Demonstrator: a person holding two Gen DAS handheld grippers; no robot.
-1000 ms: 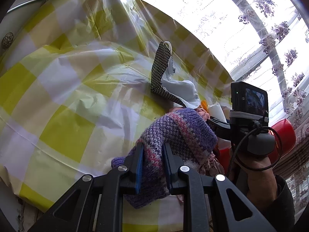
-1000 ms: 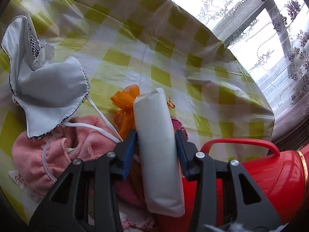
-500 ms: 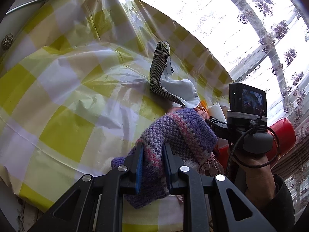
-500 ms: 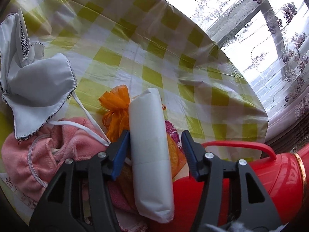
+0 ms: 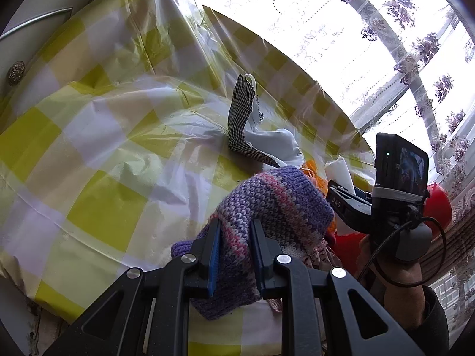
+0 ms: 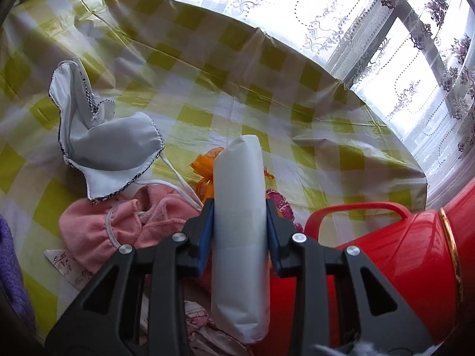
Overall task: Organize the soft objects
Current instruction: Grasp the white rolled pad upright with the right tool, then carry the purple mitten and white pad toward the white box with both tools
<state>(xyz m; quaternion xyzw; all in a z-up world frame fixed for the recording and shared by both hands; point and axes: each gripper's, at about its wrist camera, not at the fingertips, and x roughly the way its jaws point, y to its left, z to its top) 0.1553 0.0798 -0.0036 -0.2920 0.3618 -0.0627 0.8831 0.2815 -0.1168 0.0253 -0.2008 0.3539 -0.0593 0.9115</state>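
My left gripper [image 5: 234, 246] is shut on a purple and pink knitted cloth [image 5: 273, 207] and holds it above the table. My right gripper [image 6: 240, 222] is shut on a white soft roll [image 6: 239, 207], lifted over the pile. A white cloth with checked trim [image 6: 109, 145] lies on the table; it also shows in the left wrist view [image 5: 255, 136]. A pink cloth [image 6: 118, 222] and an orange mesh pouch [image 6: 206, 172] lie below the roll. The right gripper [image 5: 350, 201] shows in the left wrist view, right of the knit.
A yellow-and-white checked plastic tablecloth [image 5: 98, 163] covers the round table [image 6: 207, 68]. A red thermos jug [image 6: 400, 261] with a handle stands at the near right. Lace curtains and a window lie behind. A cabinet [image 5: 17, 71] stands at the left.
The right gripper opened half a second ago, then closed again on the white roll and lifted it higher. The left gripper and the knit have stayed in place.
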